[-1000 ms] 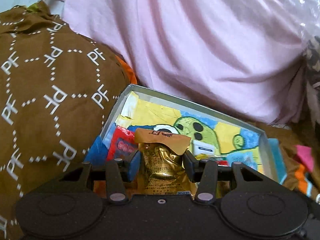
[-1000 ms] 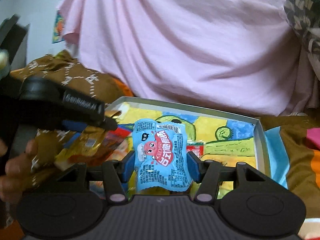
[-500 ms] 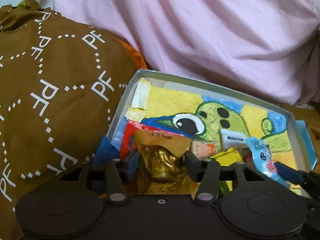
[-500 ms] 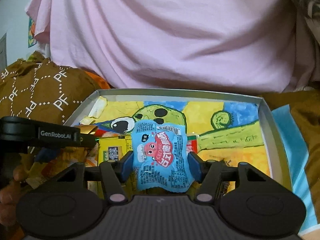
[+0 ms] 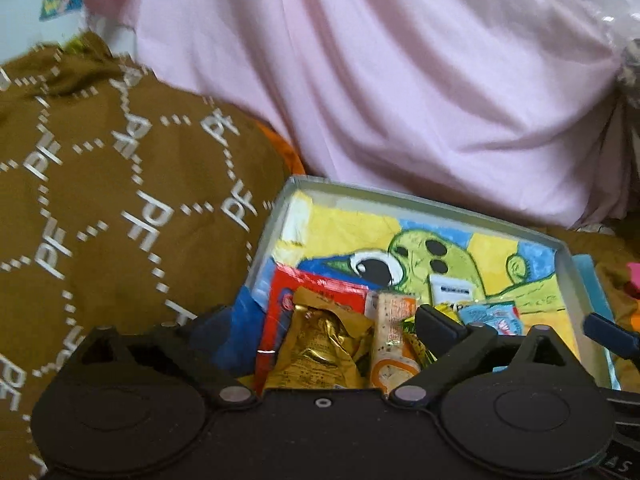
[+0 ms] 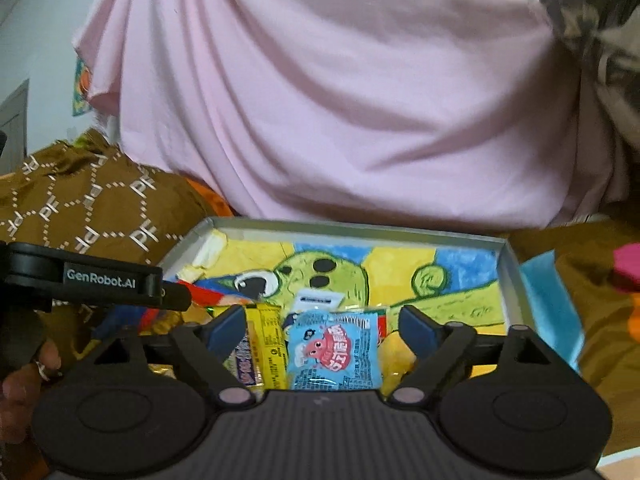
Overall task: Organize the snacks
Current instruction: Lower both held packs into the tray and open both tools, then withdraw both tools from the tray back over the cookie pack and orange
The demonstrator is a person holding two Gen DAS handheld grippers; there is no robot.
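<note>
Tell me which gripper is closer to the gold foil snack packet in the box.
Left. The left gripper has just opened around the gold foil packet, which lies between its spread jaws. The right gripper, also just opened, stands farther right around the blue packet.

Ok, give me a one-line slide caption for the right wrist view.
Right gripper, jaws just opened, over the blue snack packet lying free in the painted box.

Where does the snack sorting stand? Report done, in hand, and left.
Done: gold foil packet and light-blue printed packet lie in the shallow grey cartoon-lined box. In hand: nothing; left gripper and right gripper have just opened. Left: cannot tell.
</note>
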